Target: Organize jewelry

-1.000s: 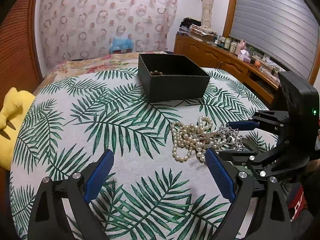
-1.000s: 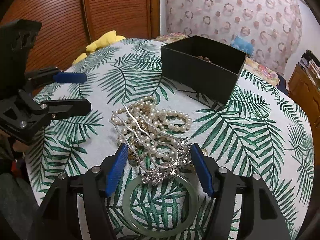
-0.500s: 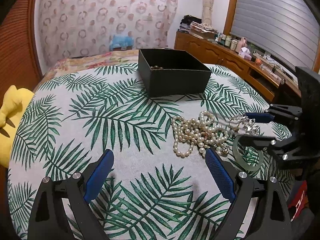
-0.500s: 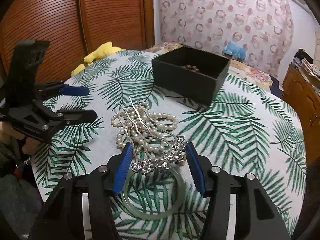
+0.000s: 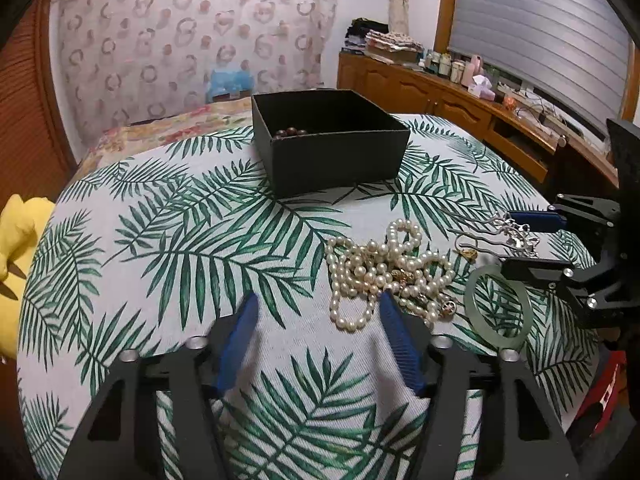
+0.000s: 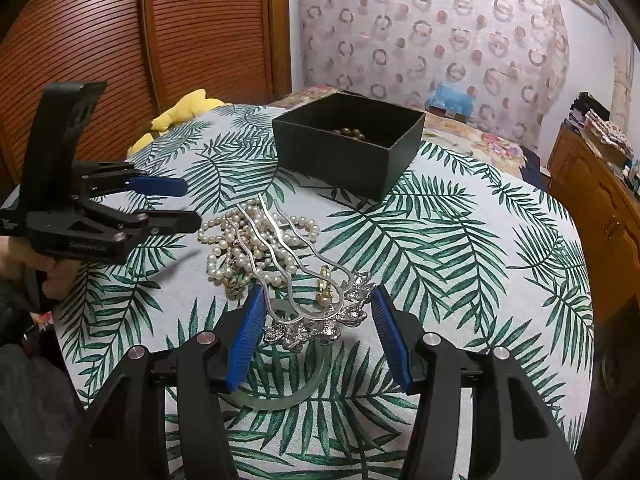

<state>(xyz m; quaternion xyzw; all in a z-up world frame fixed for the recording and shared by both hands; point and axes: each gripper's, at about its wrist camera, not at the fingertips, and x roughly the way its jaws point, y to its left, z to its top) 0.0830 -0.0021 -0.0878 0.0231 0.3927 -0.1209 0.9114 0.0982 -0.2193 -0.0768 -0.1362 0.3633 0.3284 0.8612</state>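
A: Which claw nearer the silver hair comb (image 6: 316, 320)?

B: Right gripper (image 6: 318, 336), clearly. Jaws spread wide, nothing clamped, straddling the comb's ornate flowered head with a gap on each side. Left gripper (image 5: 316, 344) also parted and empty, hovering by the near side of the pearl necklace (image 5: 384, 272), well apart from the comb.

A: Lie of the comb?

B: Long axis straight ahead of the right claw: jewelled head nearest, wavy prongs running away over the pearls toward the black box (image 6: 348, 144). Head partly over the jade bangle (image 6: 280, 396), beside a small gold clip (image 6: 324, 284). Whether lifted clear of the cloth or resting, impossible to say.

A: Whereabouts on the table?

B: Whole heap toward the near edge of the round palm-leaf tablecloth (image 6: 460, 240); box at the far edge, open, brown beads (image 5: 290, 133) already inside.

A: Coming move, then?

B: Probably a squeeze across the head, at right angles to the prongs, then a carry forward to the box. Risk: prongs snagging the pearl strands, or the bangle dragged along underneath.
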